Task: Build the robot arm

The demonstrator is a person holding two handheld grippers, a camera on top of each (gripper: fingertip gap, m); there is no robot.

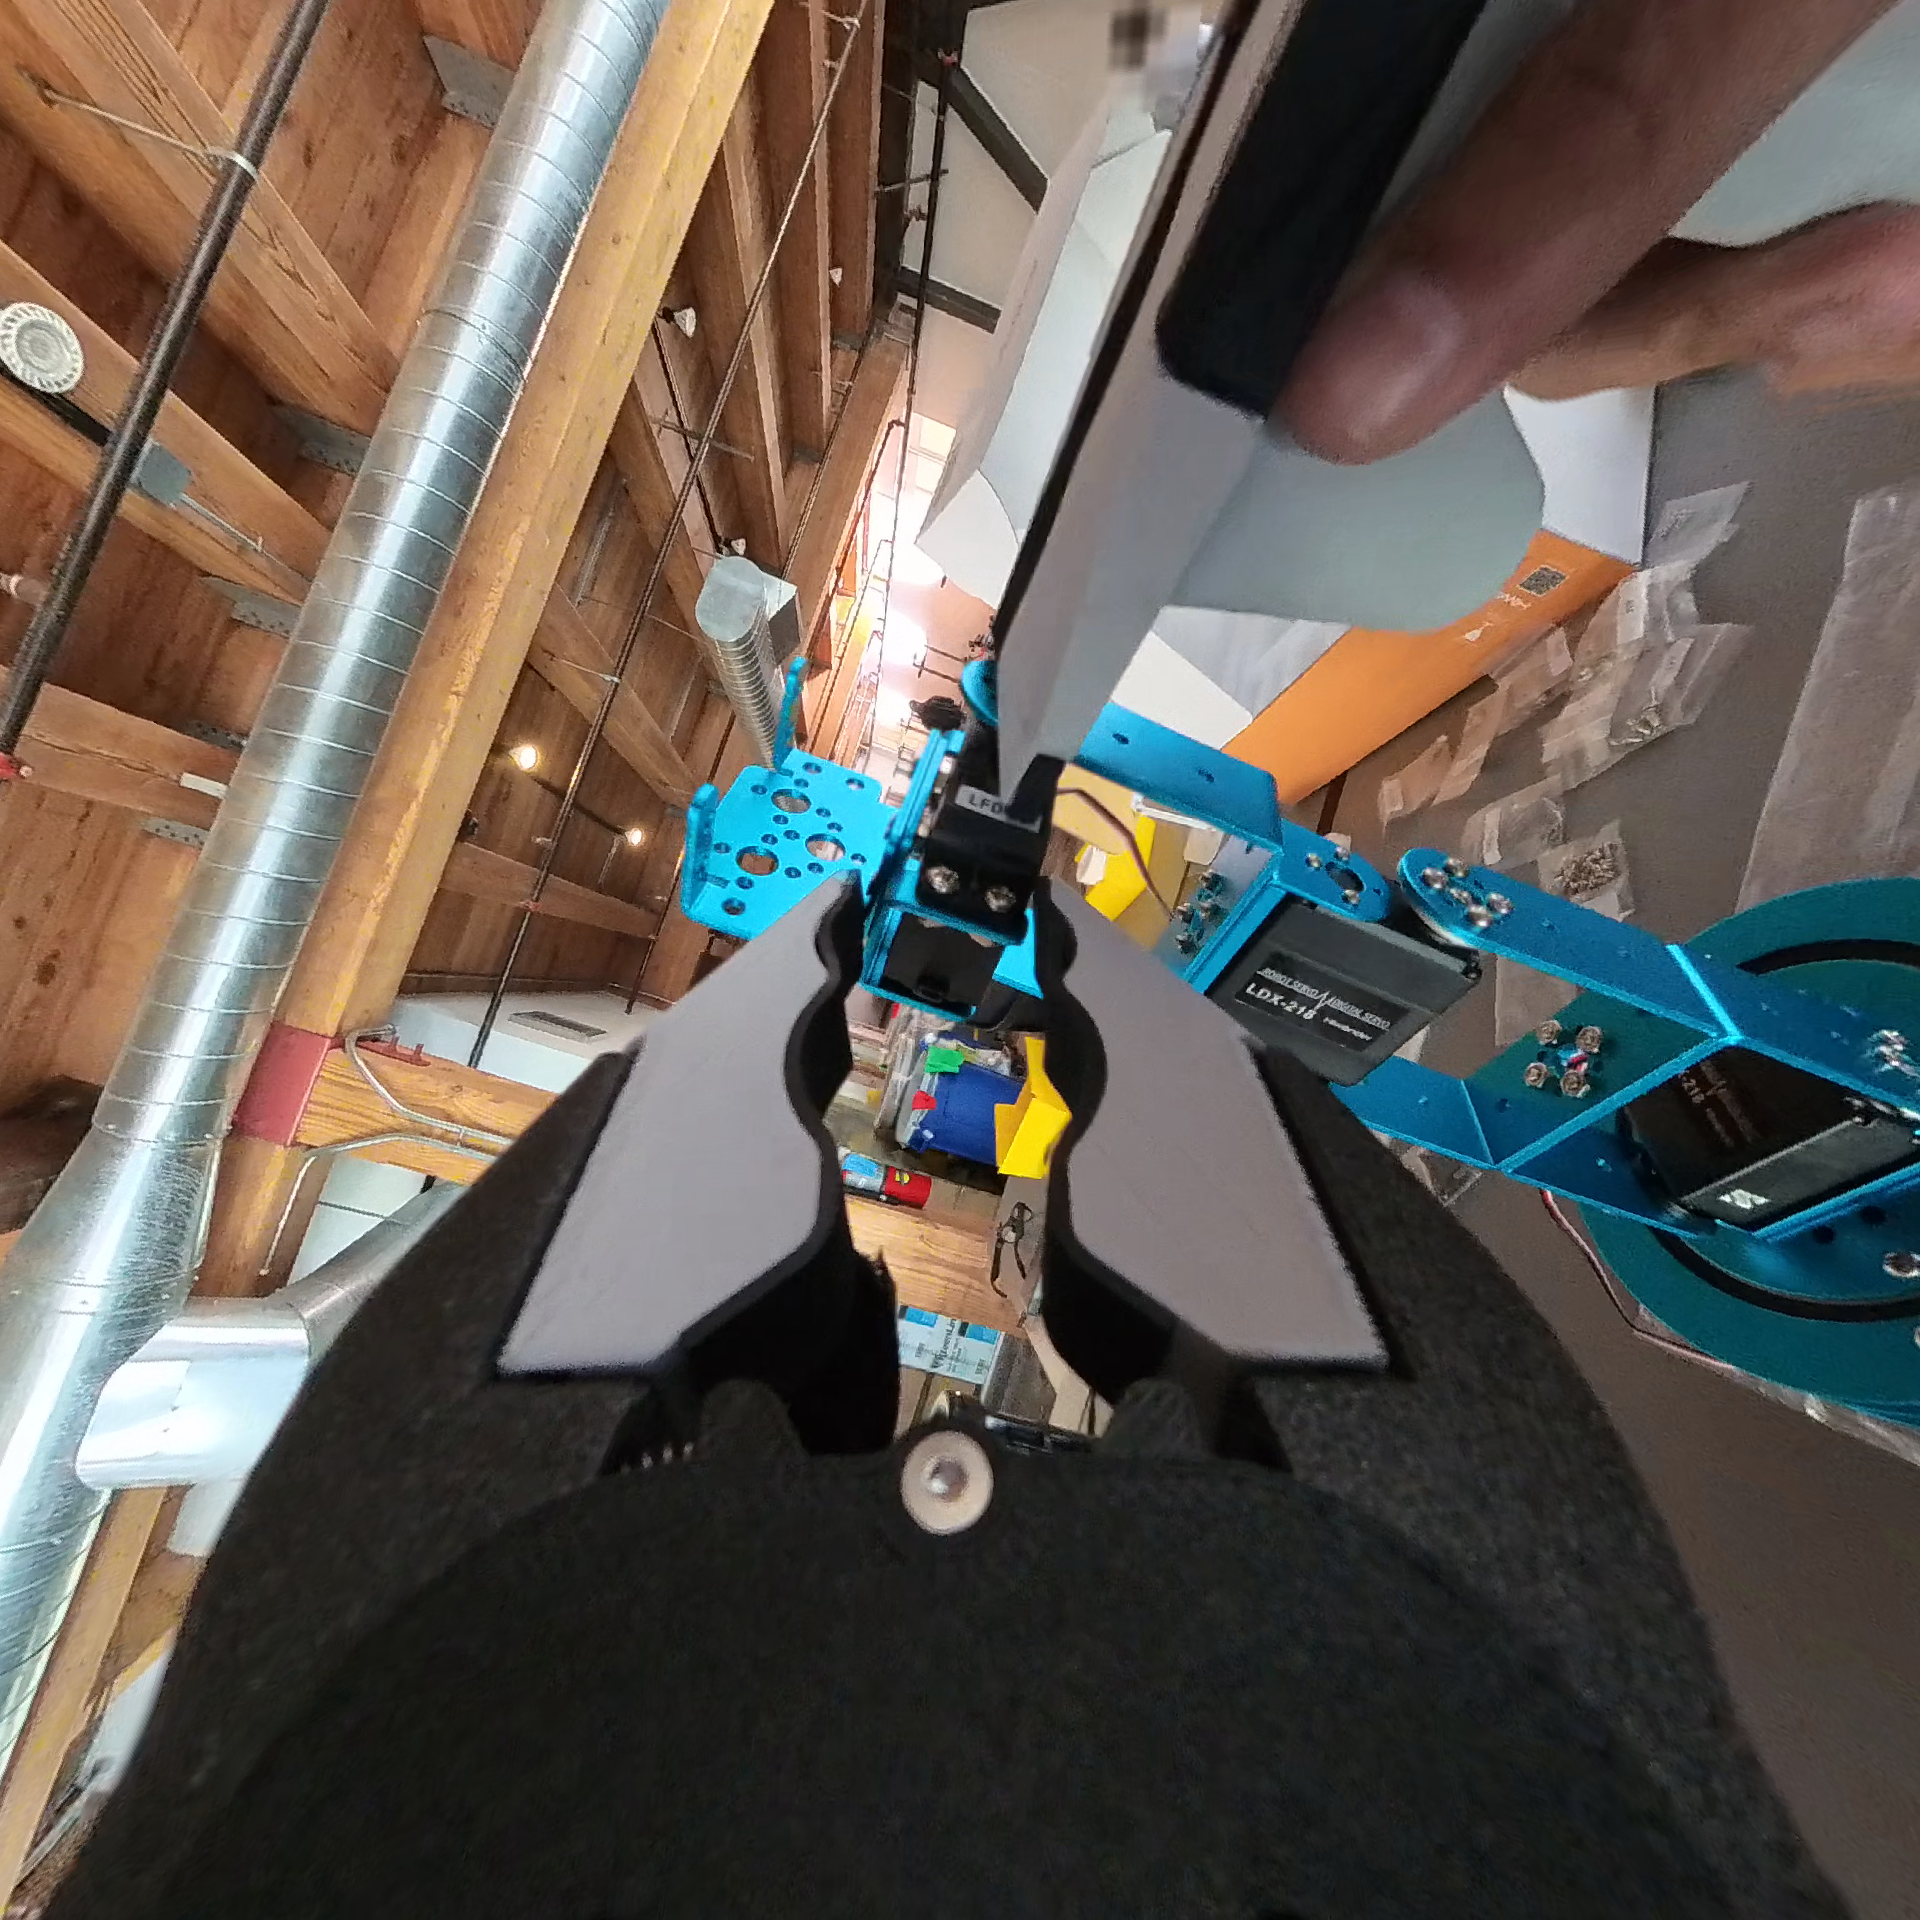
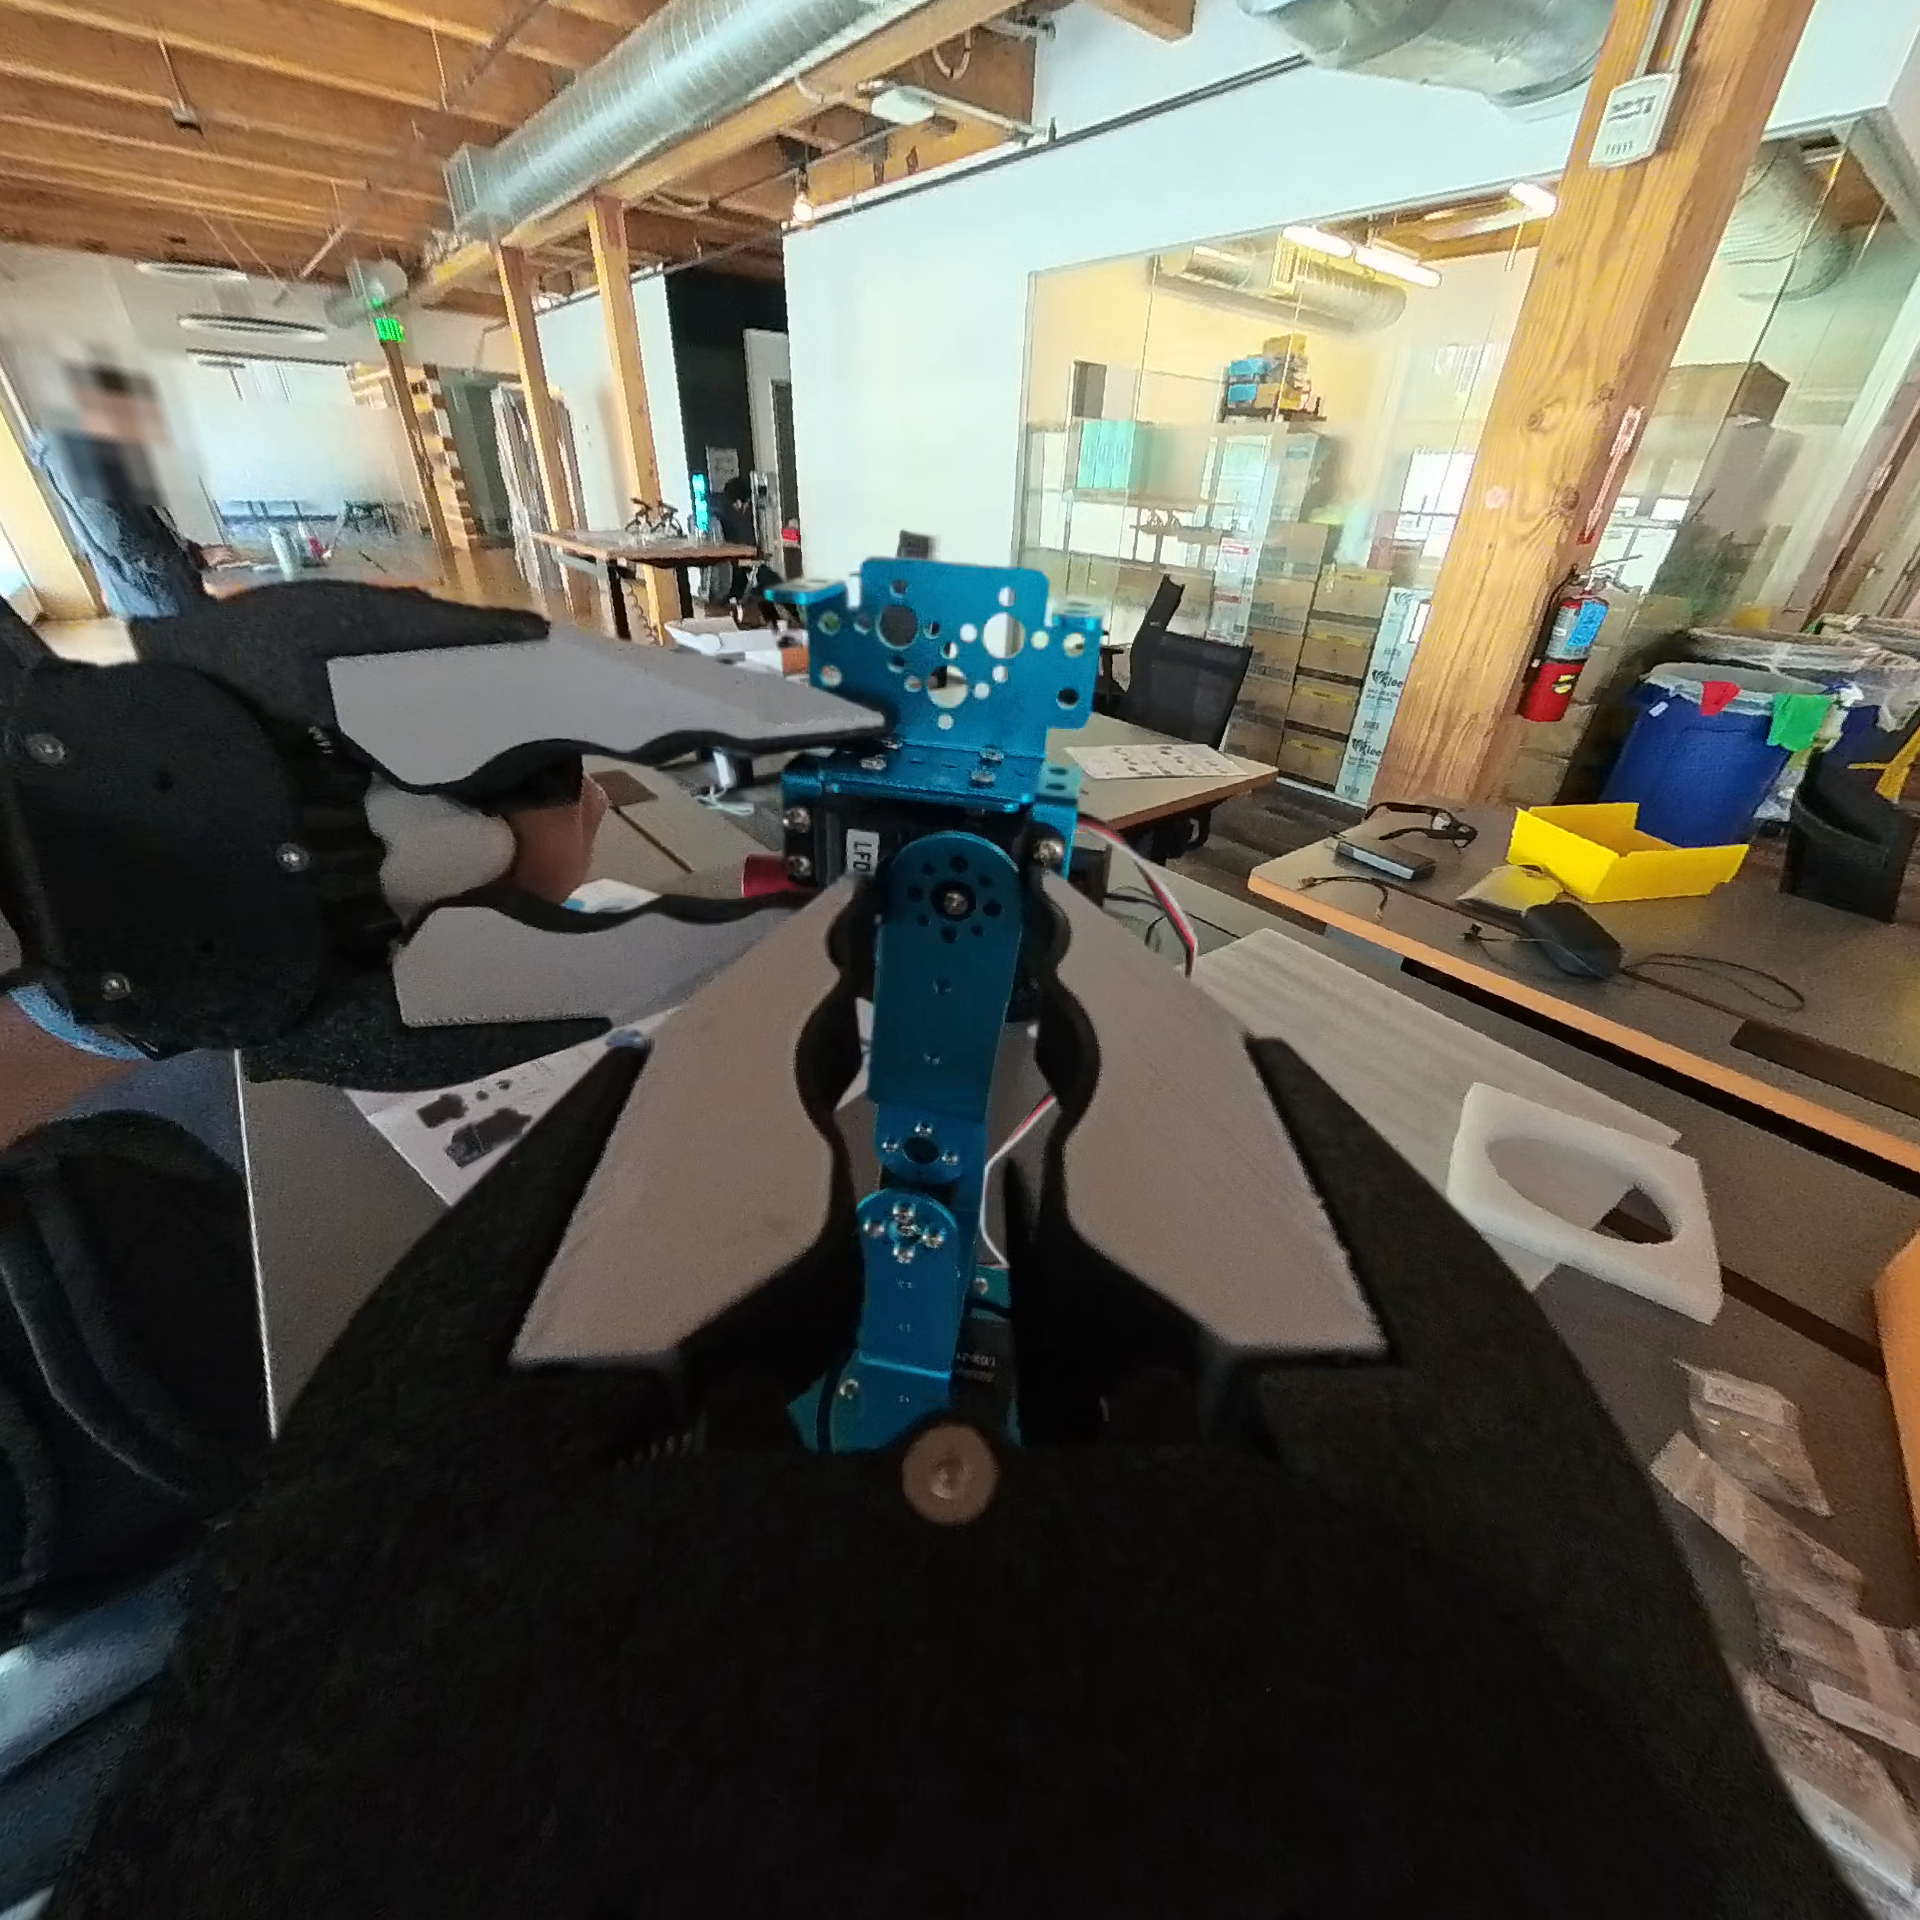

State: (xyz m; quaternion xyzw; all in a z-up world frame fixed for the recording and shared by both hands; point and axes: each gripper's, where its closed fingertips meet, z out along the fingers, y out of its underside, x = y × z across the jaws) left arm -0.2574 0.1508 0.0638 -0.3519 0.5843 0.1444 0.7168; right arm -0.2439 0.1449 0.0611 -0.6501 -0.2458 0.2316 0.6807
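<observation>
Blue metal servo arm [image 2: 940, 977] on desk [image 2: 1382, 1039] | your right claw [image 2: 948, 899] grips its link | your left claw [image 1: 948, 906] grips its top servo [image 1: 977, 862]

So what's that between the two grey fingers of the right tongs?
A blue metal arm link of the small servo arm stands between the right tongs' fingers, seen in the right wrist view.

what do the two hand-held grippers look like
Each hand-held gripper, left and right, has a rough black body, flat grey finger faces edged by wavy black pads, and a silver screw at the base. No cables or sleeves show.
</observation>
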